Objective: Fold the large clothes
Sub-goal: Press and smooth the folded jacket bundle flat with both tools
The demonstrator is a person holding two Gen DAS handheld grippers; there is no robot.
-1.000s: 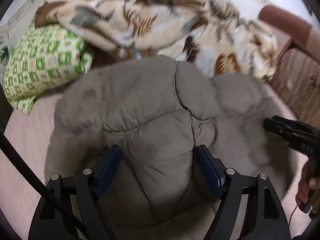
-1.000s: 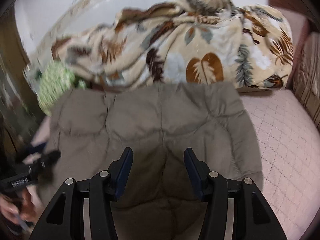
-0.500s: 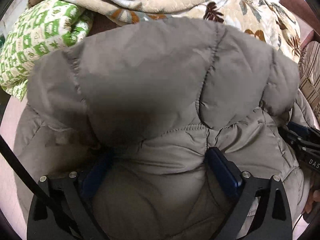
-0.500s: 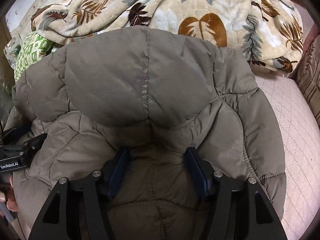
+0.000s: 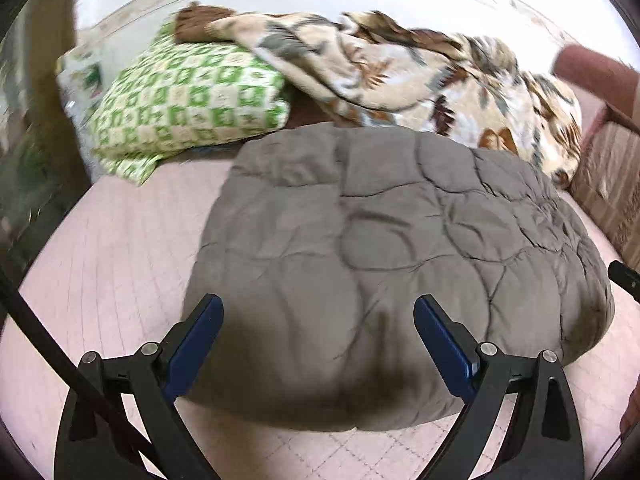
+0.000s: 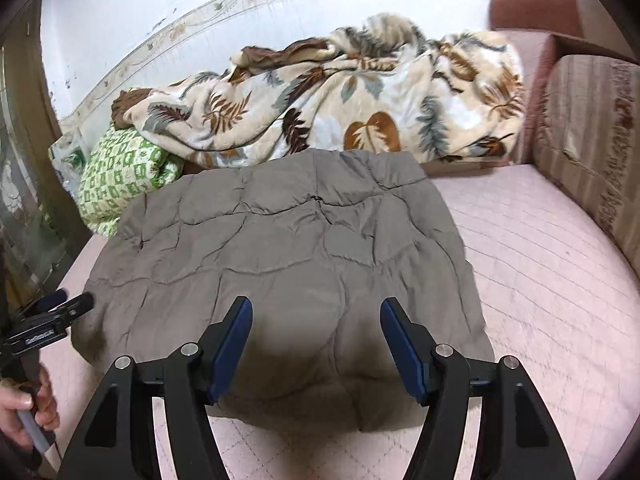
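Lying folded on the pink mattress [image 6: 540,264], the jacket [image 6: 288,256] sits just before the leaf blanket [image 6: 340,104] (green pillow [image 5: 188,104] at its left). The left gripper [image 5: 318,344] is spread wide, gripping nothing; the right gripper [image 6: 316,344] is opening, its pads off the cloth.

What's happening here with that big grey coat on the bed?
A person is folding a puffy grey quilted jacket on a pink bed cover, holding a two-finger tool in each hand. The jacket lies in a folded bundle in front of a leaf-patterned blanket and a green checked pillow. The left tool is open and the right tool is opening; neither grips the jacket, which lies below their blue pads.
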